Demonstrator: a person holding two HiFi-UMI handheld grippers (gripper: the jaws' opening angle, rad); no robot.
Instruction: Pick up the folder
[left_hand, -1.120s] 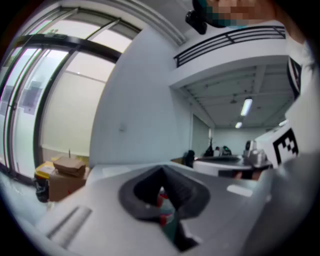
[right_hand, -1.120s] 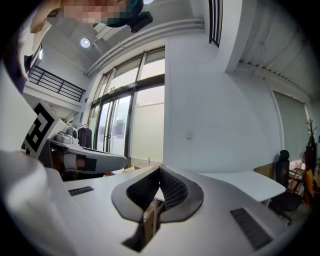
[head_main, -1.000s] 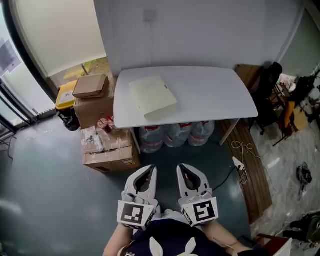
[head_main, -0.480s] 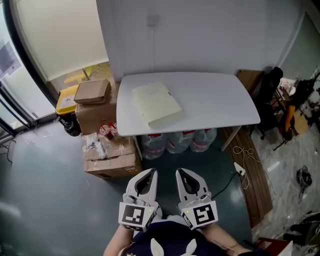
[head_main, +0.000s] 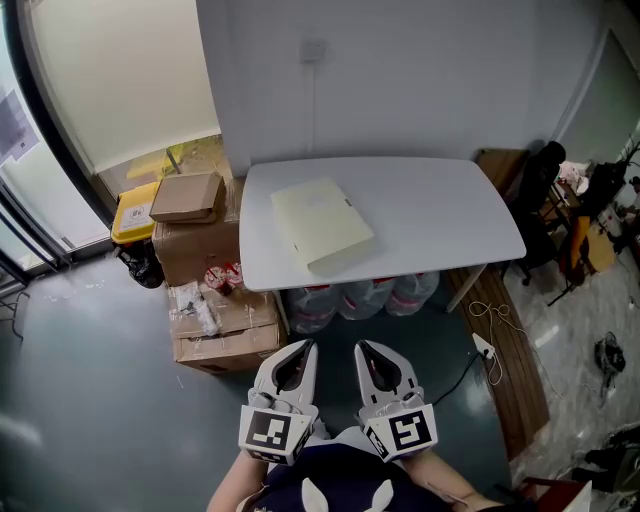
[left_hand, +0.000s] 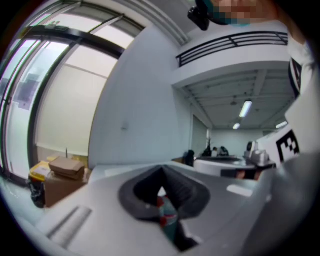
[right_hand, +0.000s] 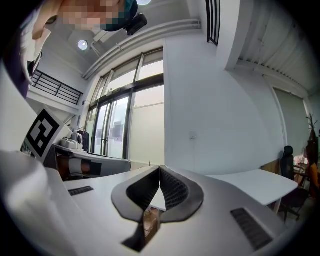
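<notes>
The folder (head_main: 322, 224) is lying flat on the left half of the white desk (head_main: 440, 215), with one corner reaching close to the desk's near edge. Both tongs are being held low in front of the person, pointing toward the desk and well short of it, with open floor in between. The left tongs (head_main: 298, 347) are clenched with nothing between the jaws, and the right tongs (head_main: 367, 348) are clenched and empty too.

The folder is sitting straight ahead of the pair, a shade to the left of the gap between them. Its long axis is running on a slant, from far-left to near-right. I'd judge the left tongs slightly nearer, with the near corner the closest part to reach for. Cardboard boxes (head_main: 200, 245) are standing just beside the desk's left end.
</notes>
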